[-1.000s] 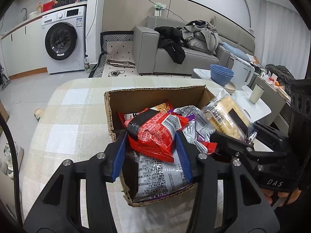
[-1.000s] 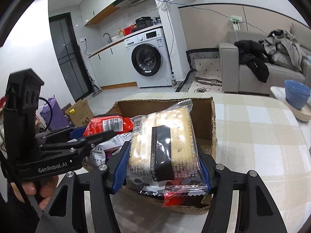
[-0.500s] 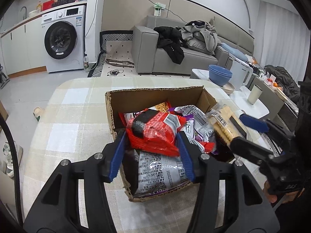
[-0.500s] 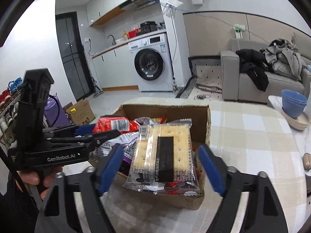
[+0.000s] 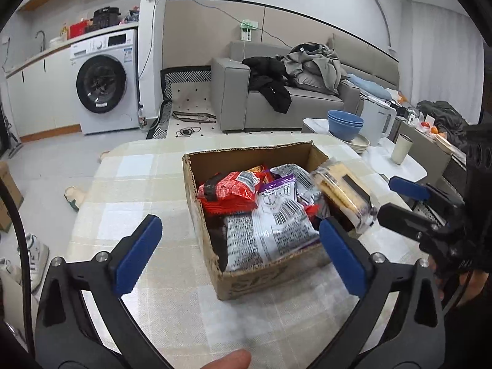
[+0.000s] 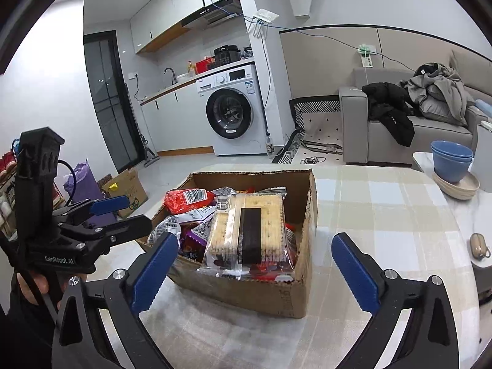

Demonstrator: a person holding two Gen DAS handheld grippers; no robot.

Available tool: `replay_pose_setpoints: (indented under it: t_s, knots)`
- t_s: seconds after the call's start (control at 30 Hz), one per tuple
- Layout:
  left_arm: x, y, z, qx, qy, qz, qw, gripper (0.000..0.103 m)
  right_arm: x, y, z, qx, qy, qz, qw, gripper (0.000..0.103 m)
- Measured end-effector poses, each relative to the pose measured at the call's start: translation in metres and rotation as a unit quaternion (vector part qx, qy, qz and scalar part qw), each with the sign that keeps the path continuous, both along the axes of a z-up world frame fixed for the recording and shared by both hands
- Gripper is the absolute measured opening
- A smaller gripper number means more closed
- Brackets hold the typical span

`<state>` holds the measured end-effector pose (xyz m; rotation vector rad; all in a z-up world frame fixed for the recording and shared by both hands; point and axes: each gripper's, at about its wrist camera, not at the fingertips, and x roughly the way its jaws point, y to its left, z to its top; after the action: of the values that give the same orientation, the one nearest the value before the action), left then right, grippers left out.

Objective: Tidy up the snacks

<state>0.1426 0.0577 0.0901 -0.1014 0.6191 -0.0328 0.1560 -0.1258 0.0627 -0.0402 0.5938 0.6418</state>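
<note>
A cardboard box (image 5: 261, 276) sits on the table (image 5: 129, 178), which is covered in a pale checked cloth, and it is packed with snacks. The left gripper (image 5: 240, 246) hangs just short of the box's near end with its jaws wide apart and nothing between them; its blue pads (image 5: 138, 252) stand one over the cloth to the left of the box and one over the box's near right corner. The right gripper (image 6: 255, 264) likewise faces the box with its jaws spread wide and empty, its pads (image 6: 153, 264) standing to either side of the box's near end. Inside, a red bag (image 5: 230, 190) lies toward the back left, a silver bag (image 5: 270, 230) with black print lies in the near middle beside a purple wrapper (image 5: 276, 184), and a clear cracker pack (image 6: 249, 230) with a dark band rests on top at the right side, tilted, its near end just above the box's rim. From the right wrist view the left gripper (image 6: 120, 212) shows at the left edge, held by a hand (image 6: 30, 286). On a white side table (image 6: 430, 160) to the right sit blue bowls (image 6: 452, 160) stacked on a plate. A washing machine (image 6: 230, 113) and a grey sofa (image 5: 276, 104) heaped with clothes stand behind.
</note>
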Motion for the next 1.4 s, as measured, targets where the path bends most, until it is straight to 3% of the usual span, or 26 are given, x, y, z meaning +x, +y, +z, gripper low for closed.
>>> replay_pose_setpoints:
  t_s: [0.53, 0.97, 1.4]
  knots:
    - [-0.084, -0.009, 0.007, 0.002, -0.052, -0.01, 0.9986, 0.102, -0.05, -0.016, -0.004, 0.021, -0.028, 0.001, 0.999, 0.102]
    - [-0.1, -0.008, -0.014, 0.0, -0.055, -0.002, 0.9985, 0.102, -0.081, -0.02, -0.022, 0.007, -0.055, 0.002, 0.998, 0.102]
    - [-0.106, -0.007, -0.033, 0.017, -0.072, 0.013, 0.9972, 0.102, -0.097, -0.029, -0.031, 0.024, -0.088, -0.008, 0.996, 0.102]
